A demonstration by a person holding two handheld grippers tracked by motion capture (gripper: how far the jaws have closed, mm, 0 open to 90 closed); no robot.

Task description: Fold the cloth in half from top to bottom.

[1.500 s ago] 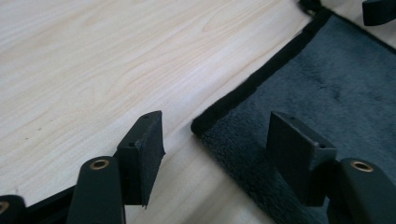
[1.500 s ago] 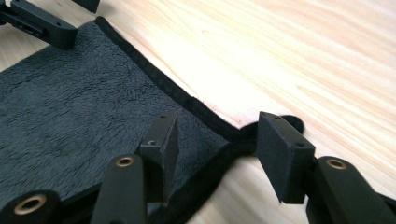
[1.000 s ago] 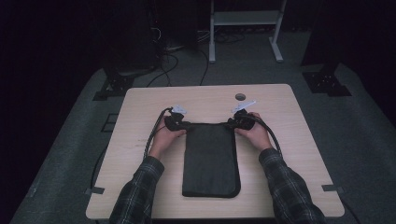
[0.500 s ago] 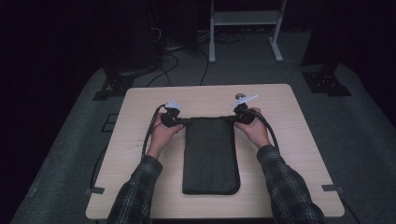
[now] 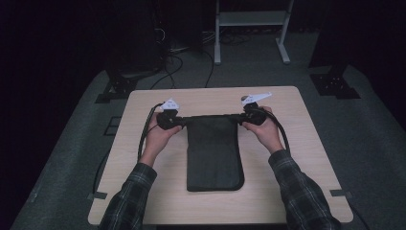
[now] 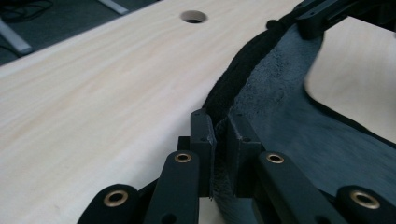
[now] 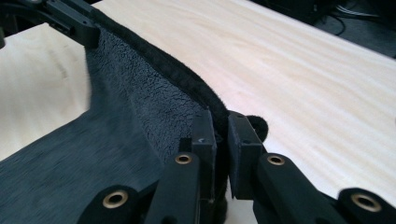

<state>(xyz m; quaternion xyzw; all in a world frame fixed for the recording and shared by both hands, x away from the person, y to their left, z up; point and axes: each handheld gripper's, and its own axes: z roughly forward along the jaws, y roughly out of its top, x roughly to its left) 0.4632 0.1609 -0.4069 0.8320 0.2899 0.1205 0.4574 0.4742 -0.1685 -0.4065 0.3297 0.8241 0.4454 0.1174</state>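
Over the middle of the wooden table (image 5: 143,191) I've got the left gripper (image 5: 168,120) and right gripper (image 5: 250,114) each pinching a far corner of the dark fleece cloth (image 5: 213,153), mid-lift, so next I'd raise evenly and keep that edge taut.

1. The folded towel (image 5: 213,155) was dark charcoal grey, with a fuzzy black edge.
2. The table (image 5: 306,143) was pale wood with fine grain lines.
3. The sleeves (image 5: 306,196) had a dark plaid pattern.
4. The gripper jaws were black, with brass-coloured rivets.
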